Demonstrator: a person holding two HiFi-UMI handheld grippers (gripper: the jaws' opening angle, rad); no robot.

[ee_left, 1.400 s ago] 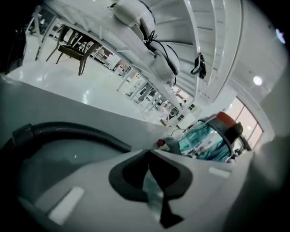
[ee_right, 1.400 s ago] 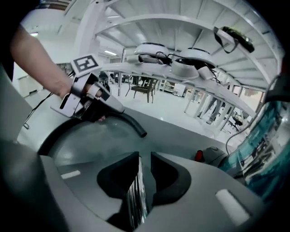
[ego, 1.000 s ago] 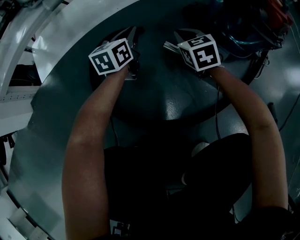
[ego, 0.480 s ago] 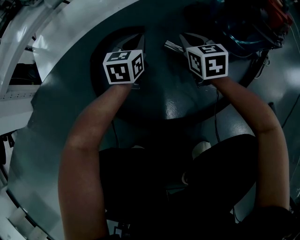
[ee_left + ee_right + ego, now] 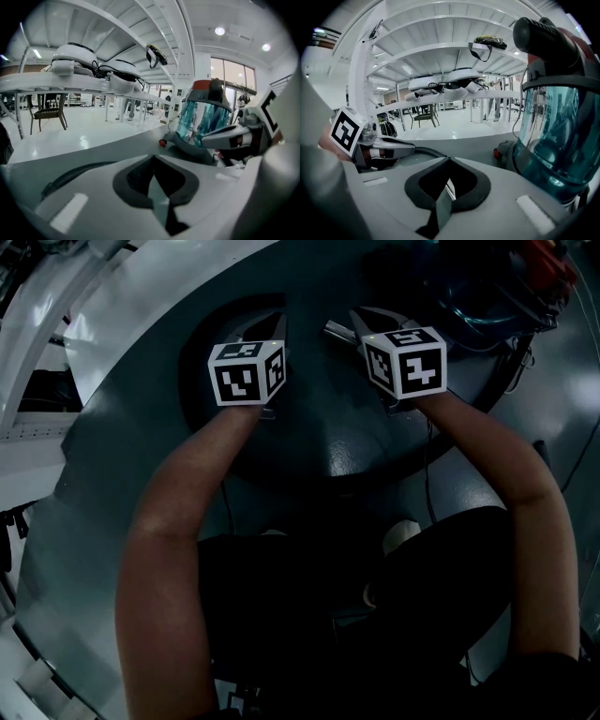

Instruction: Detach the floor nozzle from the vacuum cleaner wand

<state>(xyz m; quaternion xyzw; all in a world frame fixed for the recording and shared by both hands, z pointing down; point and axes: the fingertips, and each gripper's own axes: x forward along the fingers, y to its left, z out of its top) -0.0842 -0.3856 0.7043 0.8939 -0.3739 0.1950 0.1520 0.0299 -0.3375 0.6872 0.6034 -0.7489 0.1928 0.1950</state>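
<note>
Head view: left gripper (image 5: 269,329) and right gripper (image 5: 343,324) hover side by side over the dark round table (image 5: 328,460), tips aimed away from the person and angled down. Both forearms reach forward, bare and nearly parallel, with marker cubes uppermost. The vacuum cleaner (image 5: 487,287) lies at the table's far right edge, just beyond the right gripper. Neither the wand nor the floor nozzle can be picked out in the dimness. Left gripper view: jaws closed tip to tip, nothing between them. The vacuum's teal dust bin (image 5: 204,122) stands ahead and to the right, and the other gripper shows beside it. Right gripper view: jaws likewise pressed together and empty, with the bin looming near on the right and apart from the tips. Judgement: whether the nozzle is on or off the wand is not settled here. Empty closed jaws near the machine fit hands coming in for the joint as well as hands drawn back from a freed nozzle. Either way, good practice is to keep the tips clear of the bin and both grippers in sight.
</note>
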